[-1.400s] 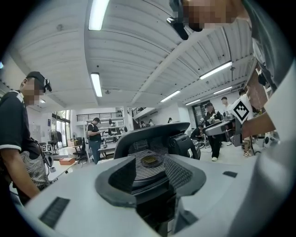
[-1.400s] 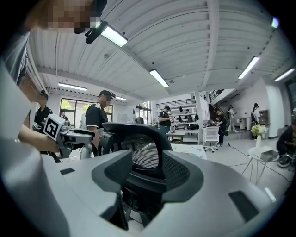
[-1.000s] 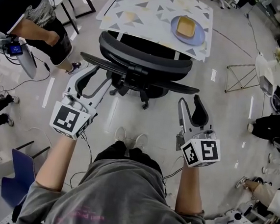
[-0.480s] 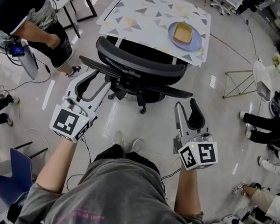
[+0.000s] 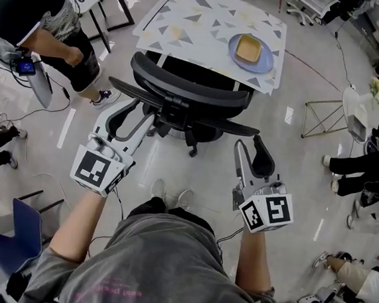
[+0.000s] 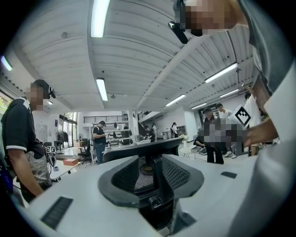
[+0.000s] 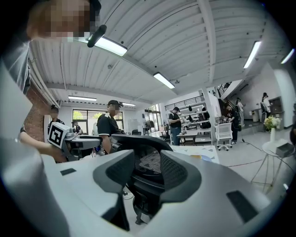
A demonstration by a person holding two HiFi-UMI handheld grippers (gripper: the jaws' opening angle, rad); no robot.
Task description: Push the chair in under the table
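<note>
**Site:** open workroom, glossy floor (image 5: 292, 191). Operator stands behind the chair (image 5: 182, 87) w/ one gripper in each hand.

**Chair:** black mesh-back office chair.
- Stands directly in front of the operator, backrest facing them.
- Seat front is tucked partway under the near edge of the worktop (image 5: 209, 16).
- Backrest and both armrests are clear of the worktop, on the operator's side.

**Worktop:** covered w/ triangle-print cloth. Carries a blue plate (image 5: 252, 53) w/ a yellow square item on it, toward the right end.

**Left gripper (image 5: 135, 107):**
- Held roughly level, pointing at the chair back.
- Tips reach the chair's left armrest in the head view; contact can't be confirmed.
- Fingers apart at a moderate gap and have just been closing.
- Left gripper view shows the chair's back support in the gap. Pads aren't pressing on it, so no grip.

**Right gripper (image 5: 248, 143):**
- Also near level, just short of the right armrest, not touching.
- Fingers wide and have just been closing a little.
- Right gripper view shows the backrest ahead through the gap, nothing clamped.

**Surroundings:**
- Bystander (image 5: 35, 19) at upper left, beside a second desk.
- Wire-frame stand (image 5: 323, 110) to the right of the chair, well apart from it.
- More people seated along the right edge.
</note>
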